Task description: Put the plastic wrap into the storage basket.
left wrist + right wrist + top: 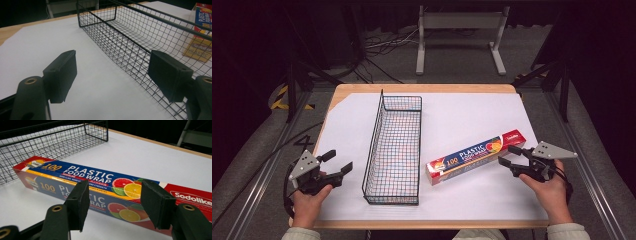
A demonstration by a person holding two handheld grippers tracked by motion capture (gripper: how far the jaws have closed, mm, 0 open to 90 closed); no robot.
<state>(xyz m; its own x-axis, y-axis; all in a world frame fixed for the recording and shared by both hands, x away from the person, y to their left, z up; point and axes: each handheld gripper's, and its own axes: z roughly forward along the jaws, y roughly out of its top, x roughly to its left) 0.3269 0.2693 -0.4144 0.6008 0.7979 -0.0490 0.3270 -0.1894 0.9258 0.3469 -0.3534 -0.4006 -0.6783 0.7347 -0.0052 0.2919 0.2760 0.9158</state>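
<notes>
Right tool [511, 155] sits at the near right of the surface [472, 112], its jaws spread apart and pointing toward the right end of the plastic food wrap box [477, 156]. Seen from the right gripper view, the right tool [113, 202] has its two black pads on either side of the box's near face [100, 192], close to the end printed with citrus slices, but whether the pads actually touch the cardboard is hard to judge from this angle; they look just short of it, so the jaws count as open with nothing gripped. At the near left, the left tool [336, 161] is also open, held just beside the near left corner of the wire basket [394, 145], apart from it. From the left gripper view, the left tool [112, 75] frames bare white surface between its pads, with the basket's long side wall [130, 47] running away past the pad on the right of that picture. The box lies flat on the white sheet, angled, its left end just beside the basket's near right side and its right end nearest the right tool. Farther back, the black basket stretches lengthwise toward the far edge, standing empty. Beyond the surface, a grey metal stand [460, 37] and loose cables [382, 45] lie on the floor.
</notes>
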